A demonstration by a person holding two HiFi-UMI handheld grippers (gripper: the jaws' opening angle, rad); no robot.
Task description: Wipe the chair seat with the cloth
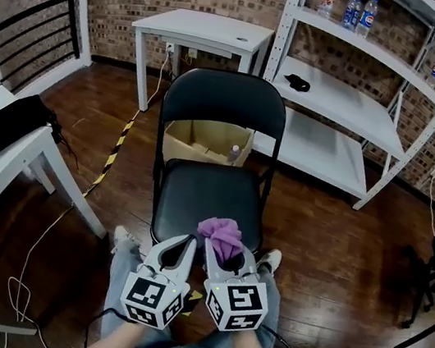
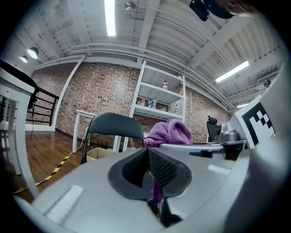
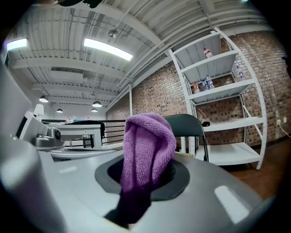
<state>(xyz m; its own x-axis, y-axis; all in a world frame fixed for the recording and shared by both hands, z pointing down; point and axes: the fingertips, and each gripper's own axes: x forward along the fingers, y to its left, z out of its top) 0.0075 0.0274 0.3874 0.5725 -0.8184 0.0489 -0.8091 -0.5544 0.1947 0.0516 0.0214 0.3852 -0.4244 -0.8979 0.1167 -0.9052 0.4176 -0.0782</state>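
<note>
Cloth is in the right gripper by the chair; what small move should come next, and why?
Probably lower the right gripper so the purple cloth presses onto the chair seat near its front edge. The cloth stands bunched upright between the shut jaws, over the seat's front, and the black seat stretches ahead for a stroke.

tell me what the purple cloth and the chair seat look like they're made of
Purple cloth: looks like microfibre or terry towelling with a matte finish. Its surface shows a fine, nubby looped pile and it folds softly.
Chair seat: seems to be padded black vinyl or faux leather, smooth with a dull sheen. Real leather can't be ruled out from the look alone.
</note>
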